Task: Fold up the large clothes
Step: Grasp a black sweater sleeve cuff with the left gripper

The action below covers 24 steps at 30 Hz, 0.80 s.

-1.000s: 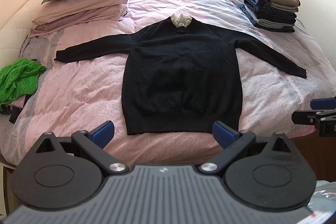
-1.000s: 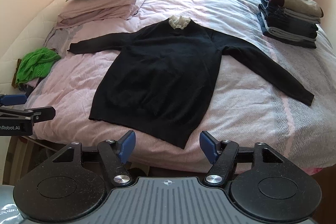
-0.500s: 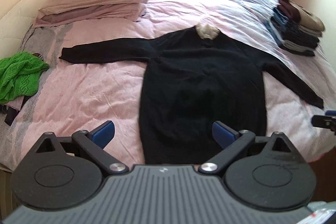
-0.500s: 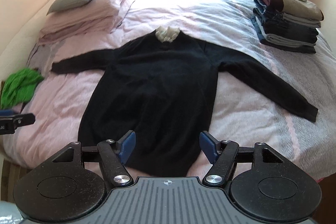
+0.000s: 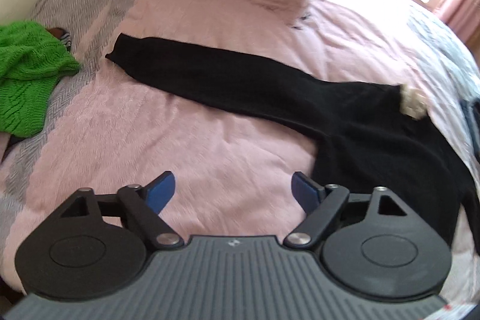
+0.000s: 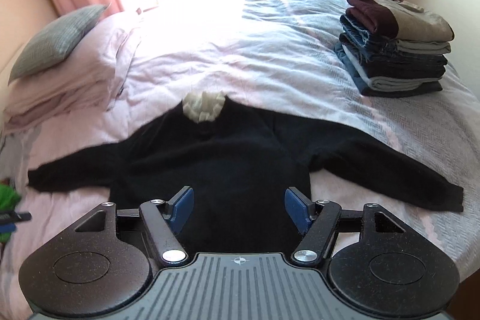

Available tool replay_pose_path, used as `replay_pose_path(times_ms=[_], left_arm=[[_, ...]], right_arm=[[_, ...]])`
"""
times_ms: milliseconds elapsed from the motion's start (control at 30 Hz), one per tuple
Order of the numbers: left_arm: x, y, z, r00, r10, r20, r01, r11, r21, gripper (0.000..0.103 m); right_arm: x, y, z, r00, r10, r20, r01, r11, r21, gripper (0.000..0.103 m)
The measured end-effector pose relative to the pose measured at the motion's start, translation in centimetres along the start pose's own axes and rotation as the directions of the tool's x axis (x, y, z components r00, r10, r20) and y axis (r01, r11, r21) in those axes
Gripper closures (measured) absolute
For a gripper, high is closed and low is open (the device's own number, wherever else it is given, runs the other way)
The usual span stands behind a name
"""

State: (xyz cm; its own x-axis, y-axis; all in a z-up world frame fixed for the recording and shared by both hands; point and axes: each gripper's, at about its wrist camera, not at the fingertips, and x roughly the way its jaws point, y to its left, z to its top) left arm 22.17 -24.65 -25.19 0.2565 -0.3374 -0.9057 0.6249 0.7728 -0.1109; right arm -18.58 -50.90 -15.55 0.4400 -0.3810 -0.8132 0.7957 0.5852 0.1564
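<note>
While the black long-sleeved knit sweater (image 6: 216, 167) lies flat on the pink bedspread (image 5: 234, 140) with both sleeves spread outward and its cream ruffled collar (image 6: 204, 105) toward the window, both tools hover above it. The left gripper (image 5: 232, 191) has its blue-padded jaws wide apart, holding nothing, over bare bedspread just beside the sweater's side edge. The right gripper (image 6: 238, 207), likewise spread and empty, hangs over the sweater's body; whether its pads touch the fabric is unclear. A crumpled green knit garment (image 5: 27, 74) lies at the bed's edge. A stack of folded clothes (image 6: 396, 47) sits well apart.
</note>
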Motion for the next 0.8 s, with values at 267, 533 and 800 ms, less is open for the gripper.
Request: replay_pose_path(times_ms=[267, 533, 800], left_arm=[[12.2, 7.5, 6.5, 1.0, 0.007, 0.003, -0.006, 0.99, -0.14, 0.028], [19.1, 14.9, 10.3, 0.998, -0.007, 0.061, 0.031, 0.913, -0.406, 0.037], [20.7, 16.0, 10.9, 0.989, -0.003, 0.146, 0.076, 0.863, -0.499, 0.077]], right_arm=[[5.2, -0.5, 2.7, 0.989, -0.147, 0.002, 0.146, 0.989, 0.029, 0.039], [9.4, -4.5, 0.9, 0.957, -0.283, -0.068, 0.29, 0.948, 0.133, 0.039], [10.2, -6.9, -1.9, 0.935, -0.323, -0.145, 0.348, 0.916, 0.201, 0.038]])
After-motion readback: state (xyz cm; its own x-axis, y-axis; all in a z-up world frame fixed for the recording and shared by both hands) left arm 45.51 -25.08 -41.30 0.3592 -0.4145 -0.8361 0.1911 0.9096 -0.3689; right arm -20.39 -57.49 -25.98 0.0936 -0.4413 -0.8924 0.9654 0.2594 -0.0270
